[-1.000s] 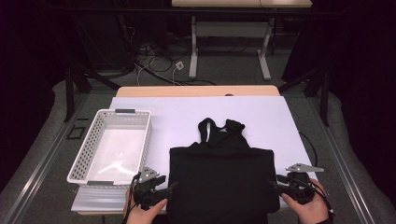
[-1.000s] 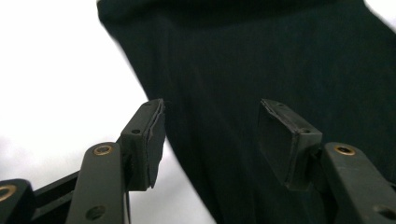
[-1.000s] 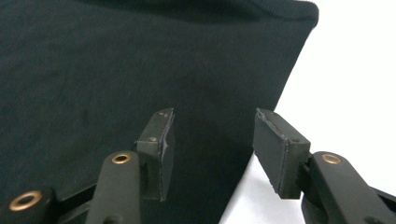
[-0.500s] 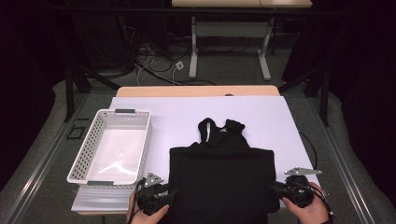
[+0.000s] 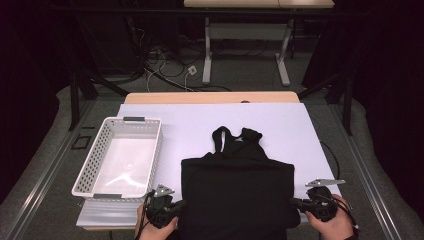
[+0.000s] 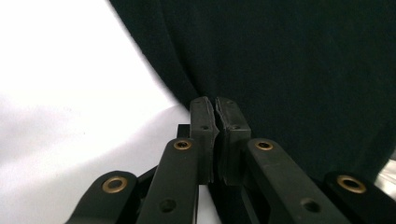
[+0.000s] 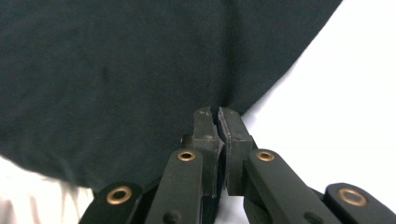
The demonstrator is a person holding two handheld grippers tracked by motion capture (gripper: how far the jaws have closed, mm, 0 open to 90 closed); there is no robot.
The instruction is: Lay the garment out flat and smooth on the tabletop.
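A black tank top (image 5: 237, 195) lies flat on the white table (image 5: 280, 120), straps pointing away, its lower part folded into a rectangle. My left gripper (image 5: 180, 205) is at the garment's near left edge. Its jaws have just been closing and now pinch the black cloth (image 6: 280, 56) at the tips of the left gripper (image 6: 215, 105). My right gripper (image 5: 295, 202) is at the near right edge. Its jaws have also just been closing, and the right gripper (image 7: 218, 114) now nips the hem of the dark fabric (image 7: 116, 60).
A white perforated basket (image 5: 150, 155) stands at the left of the table on a flat white board (image 5: 107, 215). Beyond the table's far edge are desk legs and cables on the floor. Bare white surface lies behind the garment.
Both grippers' jaws have closed onto the garment's side edges. The hands have hardly shifted, and the tank top lies as before.
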